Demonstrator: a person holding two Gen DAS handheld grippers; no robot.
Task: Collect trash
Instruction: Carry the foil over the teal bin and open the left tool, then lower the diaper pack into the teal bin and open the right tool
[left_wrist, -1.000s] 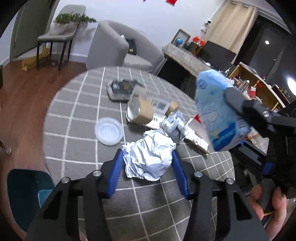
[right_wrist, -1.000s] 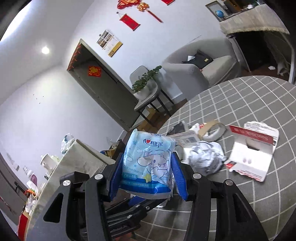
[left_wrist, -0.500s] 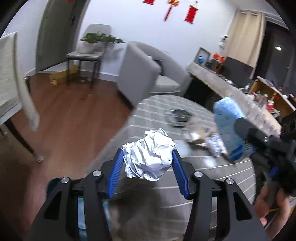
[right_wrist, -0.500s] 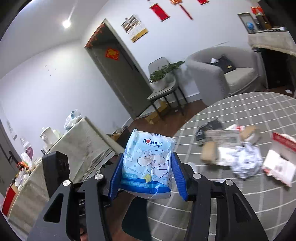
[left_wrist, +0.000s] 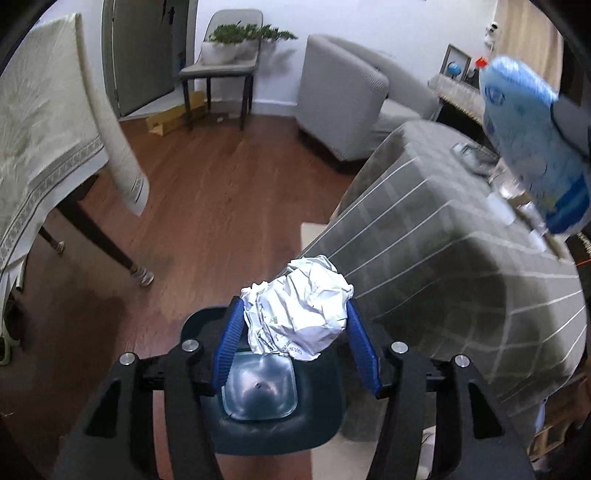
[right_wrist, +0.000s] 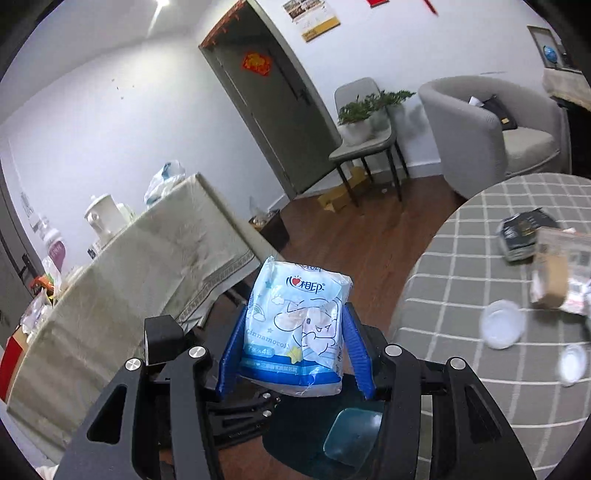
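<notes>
The paper ball (left_wrist: 301, 308) sits low in the middle, over the bin (left_wrist: 273, 417). The round table (left_wrist: 461, 280) is to the right. The chair (left_wrist: 221, 62) stands at the top, behind the floor.

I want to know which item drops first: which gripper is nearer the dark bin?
Left. The left gripper, opening around crumpled foil, hangs over the bin; the right gripper is beside it.

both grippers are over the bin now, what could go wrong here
The left gripper is opening around the crumpled paper ball, which overhangs the dark bin's far rim, so it might drop onto the floor. The tissue pack in the right gripper also sits near the bin's edge.
</notes>
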